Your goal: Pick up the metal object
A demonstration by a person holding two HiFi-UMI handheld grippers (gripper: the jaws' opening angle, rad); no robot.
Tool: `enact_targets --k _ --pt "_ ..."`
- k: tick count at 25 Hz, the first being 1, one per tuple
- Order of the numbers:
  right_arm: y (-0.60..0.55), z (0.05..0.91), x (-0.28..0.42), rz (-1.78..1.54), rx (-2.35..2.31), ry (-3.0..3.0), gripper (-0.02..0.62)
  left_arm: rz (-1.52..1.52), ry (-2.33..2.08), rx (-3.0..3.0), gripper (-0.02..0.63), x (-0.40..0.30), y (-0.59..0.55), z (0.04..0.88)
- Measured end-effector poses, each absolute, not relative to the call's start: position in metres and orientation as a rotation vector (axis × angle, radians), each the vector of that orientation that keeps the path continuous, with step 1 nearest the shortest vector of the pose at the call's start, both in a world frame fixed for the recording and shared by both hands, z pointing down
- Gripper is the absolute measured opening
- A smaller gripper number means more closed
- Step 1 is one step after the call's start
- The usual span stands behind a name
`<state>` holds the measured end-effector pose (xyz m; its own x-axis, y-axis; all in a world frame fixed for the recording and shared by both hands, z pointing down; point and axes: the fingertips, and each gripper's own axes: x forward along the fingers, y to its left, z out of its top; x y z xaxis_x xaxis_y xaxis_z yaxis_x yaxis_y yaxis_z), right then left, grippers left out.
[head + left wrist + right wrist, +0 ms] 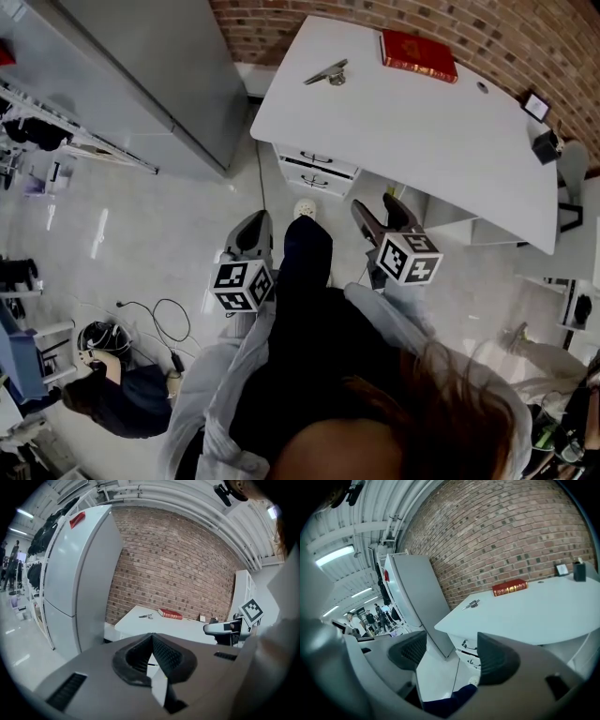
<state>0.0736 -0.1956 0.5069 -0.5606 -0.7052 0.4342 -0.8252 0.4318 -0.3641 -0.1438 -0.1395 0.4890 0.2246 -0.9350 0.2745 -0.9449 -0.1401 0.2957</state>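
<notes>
Person stands on a pale floor (141, 234) short of a white table (422, 122), one gripper in each hand, both held low and well apart from the table top. The metal object (326, 73) lies on the far left part of the table, near the far edge, with nothing touching it. A red book (418, 54) lies flat just to its right, apart from it. A small dark container (547, 145) sits at the right end of the table. The left gripper (152, 635) has its jaws closed, pads meeting at the tips, nothing pinched between them. In its own view the metal object shows small and far off, above the jaw tips. The right gripper (450, 656) has its jaws wide apart and empty. Only the floor, a dark trouser leg and the white drawers (314, 169) under the table show through the gap. In the right gripper view the metal object sits on the near left corner of the table, well beyond the jaws. In the head view the two grippers hang side by side with the person's leg and a white shoe (305, 208) between them. A tall grey fridge (159, 75) stands left of the table, and a brick wall (506, 33) runs behind both. Another person (122, 394) crouches on the floor at near left, beside some loose cables (155, 319).
</notes>
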Motion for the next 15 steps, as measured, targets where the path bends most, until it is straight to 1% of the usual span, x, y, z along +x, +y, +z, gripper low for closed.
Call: enact_targets --k 6,15 --pt "-0.233 0.511 0.065 0.829 1.332 -2.465 0.345 0.018 -1.728 2.105 0.015 -0.148 -0.18 0.49" --pt "-0.319 0.499 0.05 0.849 1.347 -2.463 0.345 0.031 -1.697 2.137 0.015 -0.158 -0.272 0.477"
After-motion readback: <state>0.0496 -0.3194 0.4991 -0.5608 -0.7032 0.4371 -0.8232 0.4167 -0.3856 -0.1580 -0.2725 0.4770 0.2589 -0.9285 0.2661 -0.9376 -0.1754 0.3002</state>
